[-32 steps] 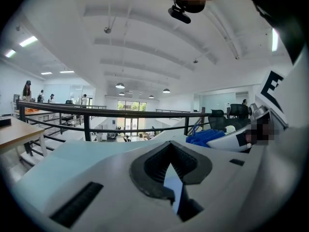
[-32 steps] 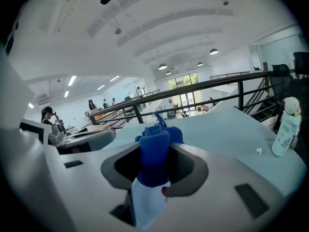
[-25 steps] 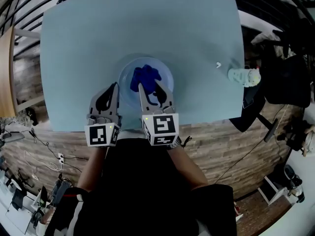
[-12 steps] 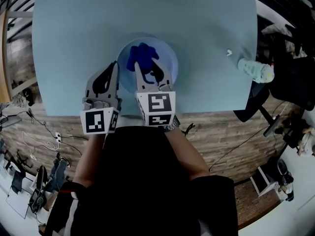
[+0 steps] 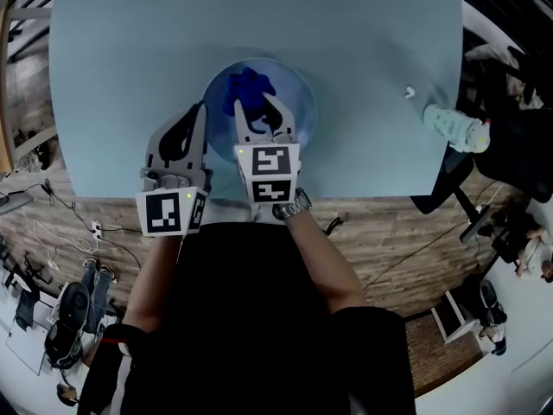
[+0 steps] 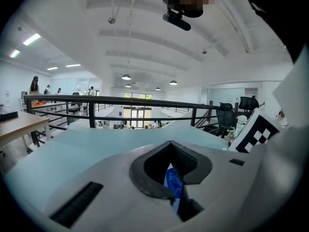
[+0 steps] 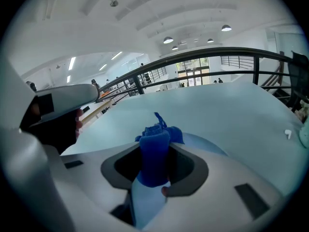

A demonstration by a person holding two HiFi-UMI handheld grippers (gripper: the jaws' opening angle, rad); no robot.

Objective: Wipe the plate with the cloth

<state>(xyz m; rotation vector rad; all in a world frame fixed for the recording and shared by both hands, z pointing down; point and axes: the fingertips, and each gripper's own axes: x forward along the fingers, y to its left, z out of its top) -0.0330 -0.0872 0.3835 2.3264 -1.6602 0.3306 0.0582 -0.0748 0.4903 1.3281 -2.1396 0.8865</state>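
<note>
Count: 1 round pale-blue plate point(image 5: 300, 102), 1 crumpled deep-blue cloth point(image 5: 244, 89), 2 grippers, all on a pale-blue table point(image 5: 354, 24); plate sits near the table's near edge, about mid-width; cloth lies in the plate, on its far-left part; right gripper point(image 5: 262, 116) is over the plate, jaws clamped on a fold of the cloth; left gripper point(image 5: 198, 115) is at the plate's left rim, jaws narrow, pinching the rim as far as its own view shows; only a thin pale strip and a bit of blue show in that gap; extras by the table's right edge: 1 pale capped bottle point(image 5: 455, 126) lying on its side, 1 small white bit point(image 5: 410, 92), too small to identify
</note>
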